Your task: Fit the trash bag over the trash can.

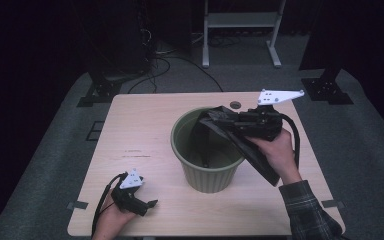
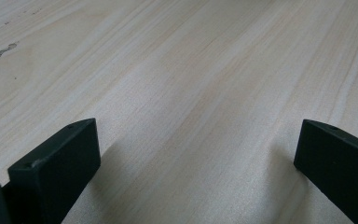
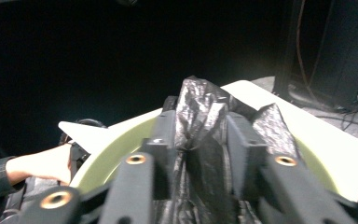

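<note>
An olive-green ribbed bin [image 1: 180,145] stands upright in the middle of the light wooden table [image 1: 135,120]. A black plastic bag [image 1: 252,152] hangs over the bin's right rim, partly inside and partly trailing down outside. My right gripper [image 1: 216,120] is over that rim, pointing left into the bin. In the right gripper view the crumpled bag [image 3: 200,102] stands between the jaws of the right gripper [image 3: 200,140], which are apart. My left gripper [image 1: 152,204] rests on the table at the front left, open, with bare wood between the jaws of the left gripper [image 2: 196,154].
A small round hole [image 1: 235,105] is in the table behind the bin. Past the table's far edge are dark stand feet [image 1: 100,92], floor cables [image 1: 180,62] and a white frame [image 1: 242,30]. The person's other hand [image 3: 42,163] shows beyond the bin rim [image 3: 107,154].
</note>
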The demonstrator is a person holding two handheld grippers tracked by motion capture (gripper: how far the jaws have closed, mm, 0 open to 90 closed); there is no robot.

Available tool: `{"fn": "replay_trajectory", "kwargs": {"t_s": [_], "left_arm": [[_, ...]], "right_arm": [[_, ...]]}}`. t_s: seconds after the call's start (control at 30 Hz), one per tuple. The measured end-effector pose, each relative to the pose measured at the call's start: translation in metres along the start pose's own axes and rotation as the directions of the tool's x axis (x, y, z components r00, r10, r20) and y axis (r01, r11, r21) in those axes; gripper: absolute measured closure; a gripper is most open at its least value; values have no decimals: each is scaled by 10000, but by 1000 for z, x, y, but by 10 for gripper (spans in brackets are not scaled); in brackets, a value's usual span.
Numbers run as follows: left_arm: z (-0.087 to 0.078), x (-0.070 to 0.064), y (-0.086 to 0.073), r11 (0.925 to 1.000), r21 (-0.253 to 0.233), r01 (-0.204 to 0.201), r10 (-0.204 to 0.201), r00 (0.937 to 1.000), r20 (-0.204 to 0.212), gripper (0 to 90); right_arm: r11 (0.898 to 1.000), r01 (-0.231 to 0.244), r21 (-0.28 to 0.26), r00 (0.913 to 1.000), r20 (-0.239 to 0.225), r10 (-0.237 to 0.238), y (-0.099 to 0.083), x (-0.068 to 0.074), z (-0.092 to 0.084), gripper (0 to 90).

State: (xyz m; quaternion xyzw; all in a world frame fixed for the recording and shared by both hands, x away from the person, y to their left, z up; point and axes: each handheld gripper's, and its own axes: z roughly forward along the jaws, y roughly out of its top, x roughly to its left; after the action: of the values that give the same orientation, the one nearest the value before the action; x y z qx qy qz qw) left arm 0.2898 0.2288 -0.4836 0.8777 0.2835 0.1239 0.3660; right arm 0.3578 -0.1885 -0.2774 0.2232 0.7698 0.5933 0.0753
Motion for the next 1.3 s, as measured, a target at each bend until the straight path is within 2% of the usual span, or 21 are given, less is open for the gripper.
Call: {"fn": "replay_trajectory", "kwargs": {"t_s": [0.17,0.27,0.37,0.47,0.5,0.57,0.6,0.63,0.77,0.87,0.93,1.0,1.03,1.07,1.13,1.2,1.27,1.3], "left_arm": [[0,0,0,10000,-1,0,0,10000,0,0],[0,0,0,10000,1,-5,5,10000,-4,0],[0,0,0,10000,-11,5,-5,10000,10,0],[-4,2,6,9998,7,190,-190,9996,220,0],[-7,2,8,9997,-151,189,-186,9996,193,0],[-17,2,16,9978,-612,236,-213,9991,370,0],[-25,3,21,9956,-907,243,-179,9974,701,20],[-30,3,26,9933,-1133,243,-146,9963,851,43],[-49,1,48,9830,-1826,201,100,9866,1627,50],[-60,0,68,9805,-1961,-129,520,9793,1954,52],[-67,0,82,9782,-2057,-288,764,9709,2271,105],[-72,2,95,9768,-2108,-381,898,9662,2415,131],[-75,2,101,9742,-2209,-458,1016,9633,2486,145],[-78,3,110,9707,-2330,-583,1203,9577,2615,181],[-82,4,122,9644,-2560,-662,1371,9529,2705,214],[-85,6,134,9588,-2722,-815,1616,9444,2865,257],[-88,9,144,9509,-2969,-871,1768,9404,2905,293],[-89,11,149,9468,-3082,-924,1881,9361,2972,320]], "right_arm": [[9999,116,-66,9992,374,-113,-6,0,-19,581],[10000,70,67,9988,489,-73,-13,-1,-25,592],[9997,-9,256,9985,540,-5,-21,-4,-26,639],[9993,-200,317,9990,395,187,-28,-7,-25,754],[9990,-223,400,9989,412,206,-30,-7,-24,824],[9983,-170,556,9985,534,140,-31,-7,-22,895],[9981,-228,580,9985,519,198,-31,-8,-21,898],[9980,-308,550,9986,436,284,-31,-9,-20,898],[9981,-239,572,9990,385,217,-29,-8,-16,898],[9983,-222,541,9993,311,205,-27,-8,-15,898],[9983,-191,549,9995,276,176,-25,-7,-14,898],[9984,-153,541,9995,274,139,-23,-6,-12,898],[9984,-131,541,9996,243,118,-23,-5,-11,899],[9985,-130,527,9997,205,119,-22,-5,-10,898],[9987,-76,512,9998,165,68,-21,-5,-8,898],[9985,-61,540,9999,151,53,-19,-4,-7,898],[9984,-44,565,9999,123,37,-18,-4,-6,898],[9985,-47,539,9999,111,41,-18,-4,-6,898]]}}
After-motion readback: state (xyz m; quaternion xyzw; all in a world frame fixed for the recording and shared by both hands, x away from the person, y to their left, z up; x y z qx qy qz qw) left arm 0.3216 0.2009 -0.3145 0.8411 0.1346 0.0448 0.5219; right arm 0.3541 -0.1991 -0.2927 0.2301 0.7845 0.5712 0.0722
